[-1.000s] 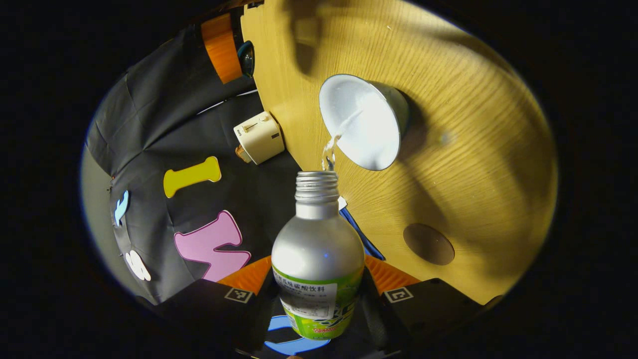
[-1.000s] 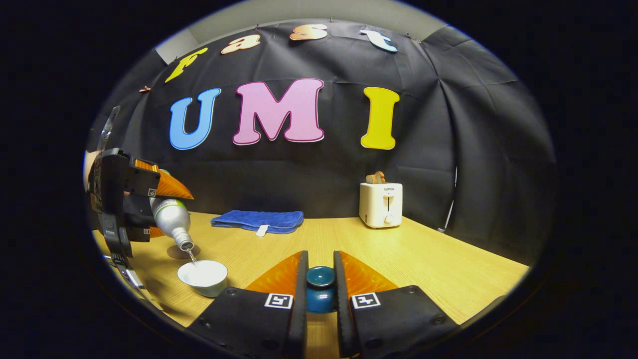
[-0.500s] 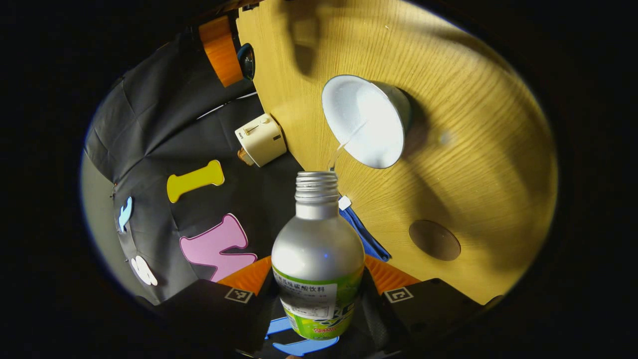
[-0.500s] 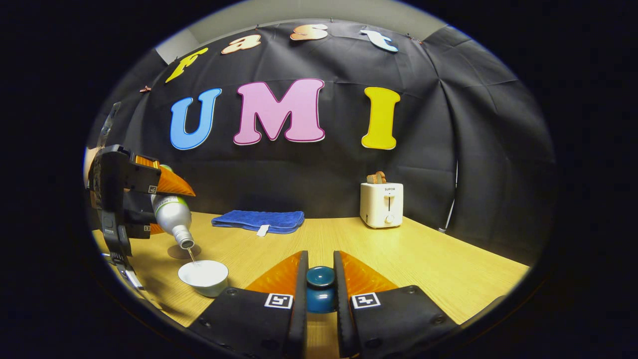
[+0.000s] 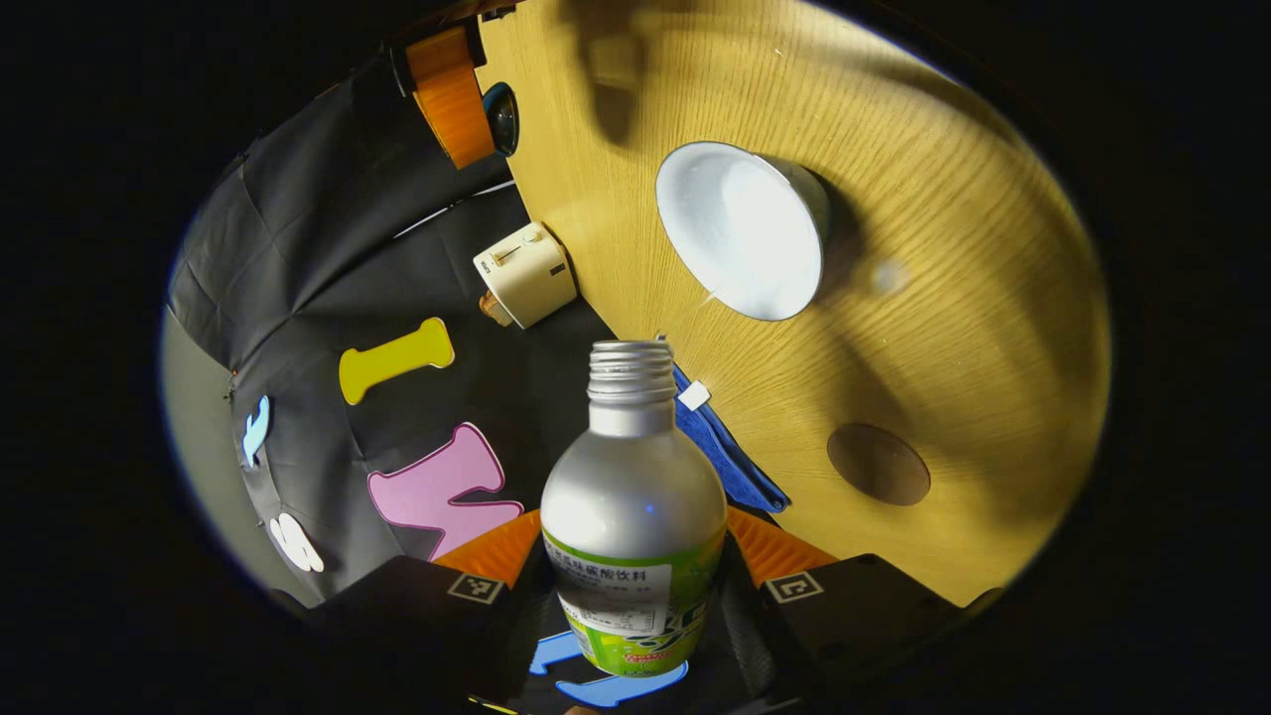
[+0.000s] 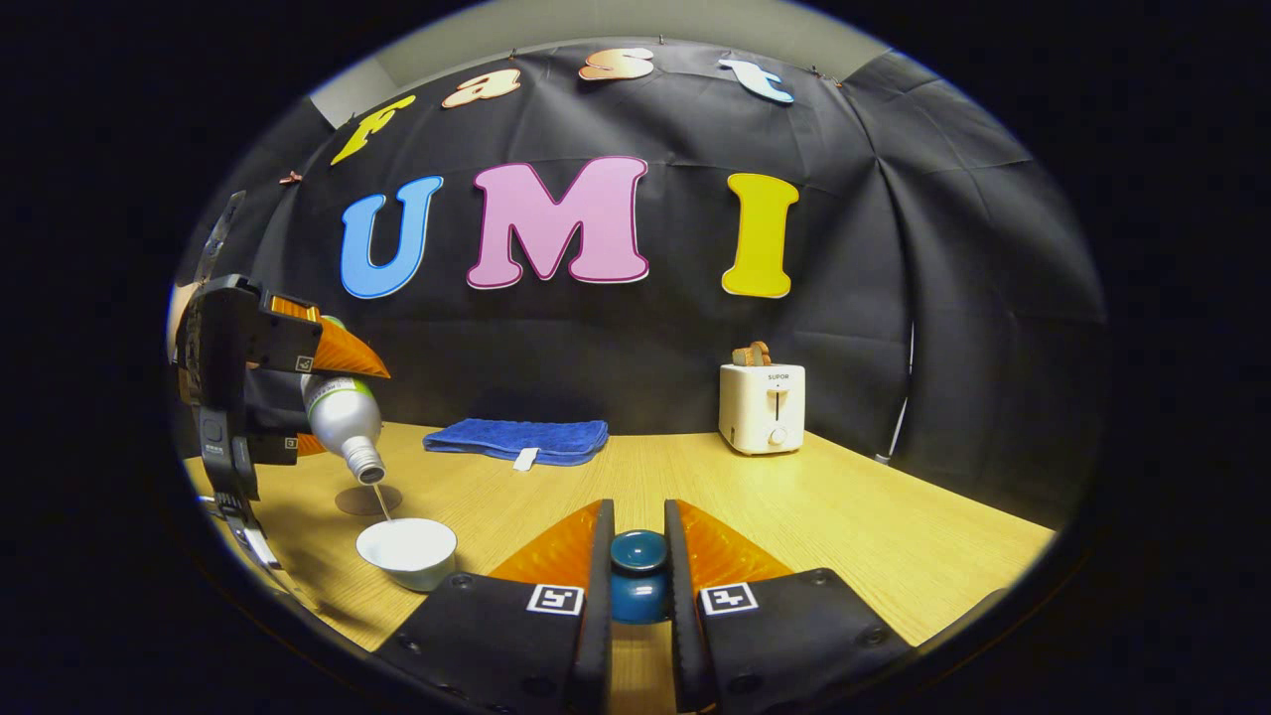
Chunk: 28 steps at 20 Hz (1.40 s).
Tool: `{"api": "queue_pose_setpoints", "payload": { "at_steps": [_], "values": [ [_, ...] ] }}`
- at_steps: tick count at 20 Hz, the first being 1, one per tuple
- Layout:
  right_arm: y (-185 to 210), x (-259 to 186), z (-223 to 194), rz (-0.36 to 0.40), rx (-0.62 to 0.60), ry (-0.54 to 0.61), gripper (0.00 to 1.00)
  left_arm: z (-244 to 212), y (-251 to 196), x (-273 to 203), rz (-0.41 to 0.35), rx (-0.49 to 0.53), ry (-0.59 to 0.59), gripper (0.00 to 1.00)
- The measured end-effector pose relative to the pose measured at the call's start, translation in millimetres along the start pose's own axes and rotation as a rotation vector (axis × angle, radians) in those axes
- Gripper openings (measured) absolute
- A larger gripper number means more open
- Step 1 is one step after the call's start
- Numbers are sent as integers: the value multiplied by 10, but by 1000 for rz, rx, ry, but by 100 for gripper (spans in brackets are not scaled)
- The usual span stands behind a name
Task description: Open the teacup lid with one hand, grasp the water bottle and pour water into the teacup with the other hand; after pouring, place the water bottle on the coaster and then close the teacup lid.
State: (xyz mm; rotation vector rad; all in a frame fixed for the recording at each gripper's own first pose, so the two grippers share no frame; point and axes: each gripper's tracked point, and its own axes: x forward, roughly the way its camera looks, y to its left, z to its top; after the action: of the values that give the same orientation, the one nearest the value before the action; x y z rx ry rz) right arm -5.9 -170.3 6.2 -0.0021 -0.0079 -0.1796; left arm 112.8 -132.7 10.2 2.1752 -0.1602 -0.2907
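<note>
Pour step, near its end by the look of it. Left gripper (image 5: 635, 606) clamped on the water bottle (image 5: 634, 516), both fingers pressing the labelled lower body, neck tipped down toward the teacup (image 5: 743, 230). In the right gripper view the bottle (image 6: 343, 422) hangs tilted above the cup (image 6: 409, 551) with a thin thread of water running from the mouth into it; the stream looks weak, so the flow is probably tailing off. Right gripper (image 6: 637, 566) closed on the knob of the teacup lid (image 6: 637, 576), held up off the table (image 6: 844, 516), to the right of the cup and clear of it. Cup sits open near the table's front-left corner in the right gripper view; the round coaster (image 6: 367, 500) lies just behind it, bare. To finish well: keep the mouth over the middle of the cup, not its rim, since the thread lands close to the near rim in the left gripper view; roll the bottle upright slowly so the last drops fall inside; keep the grip firm, the metal body looks slick. Then lower it flat on the coaster (image 5: 879, 464). Keep the lid level and away until the bottle is clear. Towel (image 6: 516, 439) and toaster (image 6: 763, 407) along the back edge, out of the way.
</note>
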Motion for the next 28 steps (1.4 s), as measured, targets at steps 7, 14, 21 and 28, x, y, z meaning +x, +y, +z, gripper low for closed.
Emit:
{"api": "queue_pose_setpoints", "payload": {
  "at_steps": [7,14,21,28],
  "values": [
    [-1,-3,2,0,0,0,28,-4,3,-3,6,-1,4,80],
    [0,1,0,0,0,0,28,5,-47,13,11,-50,-22,80],
    [-1,1,0,0,0,0,28,17,-22,32,50,-95,-39,80],
    [2,1,-1,1,0,1,28,19,-138,-90,204,-721,-25,80]
  ]
}}
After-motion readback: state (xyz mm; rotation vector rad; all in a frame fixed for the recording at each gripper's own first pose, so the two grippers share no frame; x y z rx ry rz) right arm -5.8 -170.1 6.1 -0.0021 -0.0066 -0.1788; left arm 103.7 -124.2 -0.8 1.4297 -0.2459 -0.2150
